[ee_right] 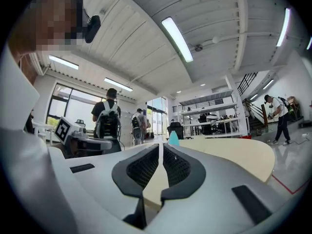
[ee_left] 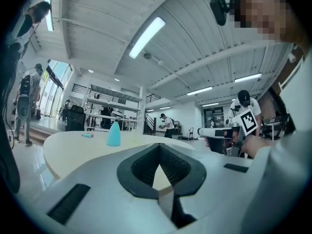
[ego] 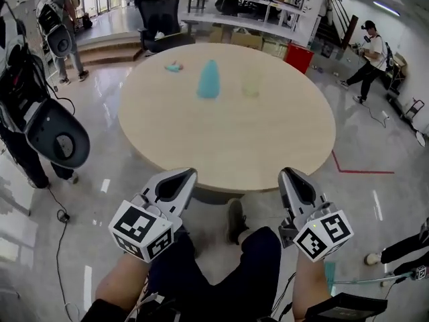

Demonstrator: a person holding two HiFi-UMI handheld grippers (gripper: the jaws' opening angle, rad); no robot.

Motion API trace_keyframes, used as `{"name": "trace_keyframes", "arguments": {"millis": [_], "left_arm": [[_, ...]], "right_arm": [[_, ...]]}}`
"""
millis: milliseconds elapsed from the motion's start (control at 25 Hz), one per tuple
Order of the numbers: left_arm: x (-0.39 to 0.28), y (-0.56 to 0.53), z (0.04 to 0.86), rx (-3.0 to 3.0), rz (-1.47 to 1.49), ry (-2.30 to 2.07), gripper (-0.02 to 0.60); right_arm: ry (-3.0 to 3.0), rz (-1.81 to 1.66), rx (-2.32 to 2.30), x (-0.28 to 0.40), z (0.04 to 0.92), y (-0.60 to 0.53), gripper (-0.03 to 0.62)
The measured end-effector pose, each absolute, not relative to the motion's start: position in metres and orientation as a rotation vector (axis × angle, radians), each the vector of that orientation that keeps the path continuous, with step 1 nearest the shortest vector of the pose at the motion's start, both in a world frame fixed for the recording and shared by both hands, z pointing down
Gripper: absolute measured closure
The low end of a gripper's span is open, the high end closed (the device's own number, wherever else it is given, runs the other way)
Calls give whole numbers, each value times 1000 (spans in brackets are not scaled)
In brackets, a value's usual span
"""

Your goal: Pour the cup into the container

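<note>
- The round pale bench (ego: 228, 136) fills the middle of the head view, and its top is bare apart from three things near its far edge.
- A black office chair (ego: 159, 13) stands on the floor just beyond the bench's far left edge.
- The left gripper (ego: 184, 174) hangs level off the bench's near edge, to the left. Its fingers (ee_left: 140, 168) are closed tip to tip and hold nothing.
- The right gripper (ego: 289, 174) hangs level off the same near edge, to the right. Its fingers (ee_right: 140, 170) are pressed together but for a hairline slit, and they too are empty.
- A blue tapered container (ego: 208, 79) stands upright on the bench's far part, a little left of centre and well apart from both grippers.
- A pale, see-through cup (ego: 251, 82) stands just right of the container on the bench. It is blurred, so it only seems to be upright.
- A small teal item (ego: 174, 66) lies at the bench's far left edge, too small to identify.
</note>
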State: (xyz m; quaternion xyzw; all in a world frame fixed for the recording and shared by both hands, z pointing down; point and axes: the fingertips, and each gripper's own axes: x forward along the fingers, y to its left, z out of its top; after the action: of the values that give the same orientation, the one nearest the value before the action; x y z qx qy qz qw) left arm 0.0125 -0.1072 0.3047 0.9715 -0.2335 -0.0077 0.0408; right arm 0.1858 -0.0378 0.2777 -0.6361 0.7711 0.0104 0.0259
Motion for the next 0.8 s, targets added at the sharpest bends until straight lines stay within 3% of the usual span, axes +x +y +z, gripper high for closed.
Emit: {"name": "trace_keyframes", "arguments": {"millis": [320,640,800], "left_arm": [[68,-192,281,2940,-18,-725,583],[82,-284,275,2945,4,-810,583],[105,-324,285,2971,59,-757,582]], "right_arm": [[2357,-24,-2014,258,265,-134,566],[2443,-98,-1999,291,266,-256,408],[2403,-175,-2010,322,283,-304,376]]}}
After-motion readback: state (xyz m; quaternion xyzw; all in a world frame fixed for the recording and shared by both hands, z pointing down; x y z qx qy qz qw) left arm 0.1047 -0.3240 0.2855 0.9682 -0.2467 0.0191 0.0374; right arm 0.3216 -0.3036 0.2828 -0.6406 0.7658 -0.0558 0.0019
